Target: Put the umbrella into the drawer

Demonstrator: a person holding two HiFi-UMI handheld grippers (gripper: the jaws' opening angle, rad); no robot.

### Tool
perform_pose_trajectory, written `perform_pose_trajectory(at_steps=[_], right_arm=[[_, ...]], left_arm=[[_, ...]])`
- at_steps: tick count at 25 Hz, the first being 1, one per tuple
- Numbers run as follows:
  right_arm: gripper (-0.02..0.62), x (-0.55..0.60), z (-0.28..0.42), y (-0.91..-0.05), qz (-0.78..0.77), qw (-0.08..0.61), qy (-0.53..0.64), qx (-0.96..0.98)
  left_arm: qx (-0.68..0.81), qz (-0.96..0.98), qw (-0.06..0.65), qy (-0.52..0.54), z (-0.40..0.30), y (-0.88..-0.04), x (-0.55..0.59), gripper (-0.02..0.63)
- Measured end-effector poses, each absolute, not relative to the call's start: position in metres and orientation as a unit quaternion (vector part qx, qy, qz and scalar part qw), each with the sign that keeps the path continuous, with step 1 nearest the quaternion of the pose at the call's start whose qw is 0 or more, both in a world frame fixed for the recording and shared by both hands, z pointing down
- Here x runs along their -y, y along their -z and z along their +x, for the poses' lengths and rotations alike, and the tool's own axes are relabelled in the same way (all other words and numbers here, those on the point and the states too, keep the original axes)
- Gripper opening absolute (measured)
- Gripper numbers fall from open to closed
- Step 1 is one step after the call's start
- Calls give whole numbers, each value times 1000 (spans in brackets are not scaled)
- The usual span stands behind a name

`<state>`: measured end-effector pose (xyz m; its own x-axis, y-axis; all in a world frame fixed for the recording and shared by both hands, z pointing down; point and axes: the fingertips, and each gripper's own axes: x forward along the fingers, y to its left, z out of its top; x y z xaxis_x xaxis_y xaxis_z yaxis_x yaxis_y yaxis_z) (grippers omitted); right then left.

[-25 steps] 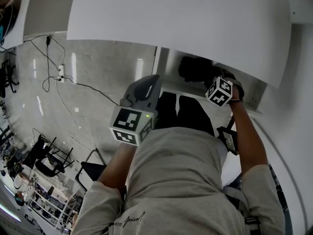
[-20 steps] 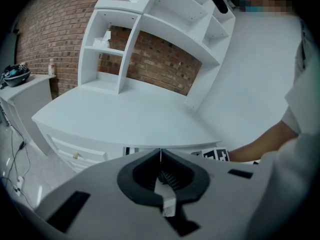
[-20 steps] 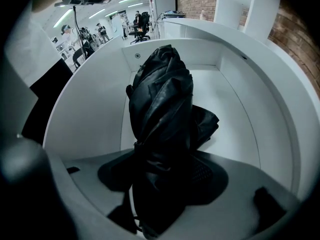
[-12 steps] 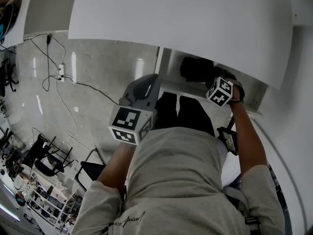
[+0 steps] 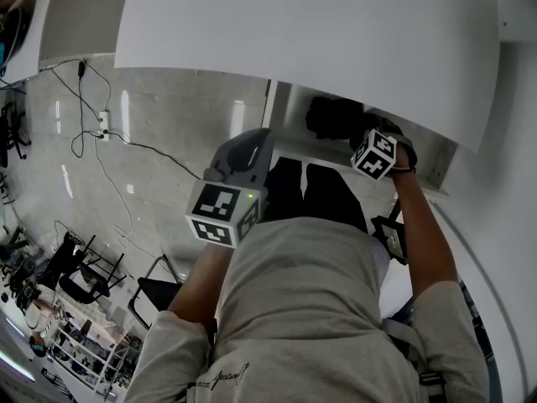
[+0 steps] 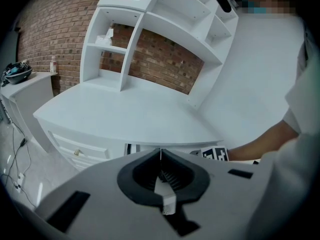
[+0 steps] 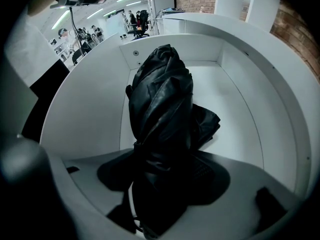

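A black folded umbrella (image 7: 162,104) hangs into the open white drawer (image 7: 235,104), its far end down near the drawer floor. My right gripper (image 7: 165,174) is shut on its near end and points steeply down. In the head view the umbrella (image 5: 331,117) is a dark bundle inside the drawer (image 5: 289,112), just under the desk top (image 5: 310,32), beside the right gripper (image 5: 361,137). My left gripper (image 5: 256,145) is held in front of the drawer's left end. The left gripper (image 6: 160,156) is shut with nothing in it.
White shelving (image 6: 150,24) stands on the desk (image 6: 125,114) against a brick wall. A closed drawer with a small knob (image 6: 76,153) lies to the left. Cables (image 5: 92,133) trail over the grey floor, with black chairs (image 5: 84,275) at lower left.
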<state>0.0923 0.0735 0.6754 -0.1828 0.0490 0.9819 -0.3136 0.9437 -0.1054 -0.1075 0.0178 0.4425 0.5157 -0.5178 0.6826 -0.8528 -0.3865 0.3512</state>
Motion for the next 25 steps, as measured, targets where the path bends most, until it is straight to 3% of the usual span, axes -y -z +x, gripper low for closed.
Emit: perform_pose_trajectory(at_steps=[25], right_arm=[[305,-75,91,-671,82,628,-165,756]], left_arm=[[425,798,355,-237,-103,-442,-20,17]])
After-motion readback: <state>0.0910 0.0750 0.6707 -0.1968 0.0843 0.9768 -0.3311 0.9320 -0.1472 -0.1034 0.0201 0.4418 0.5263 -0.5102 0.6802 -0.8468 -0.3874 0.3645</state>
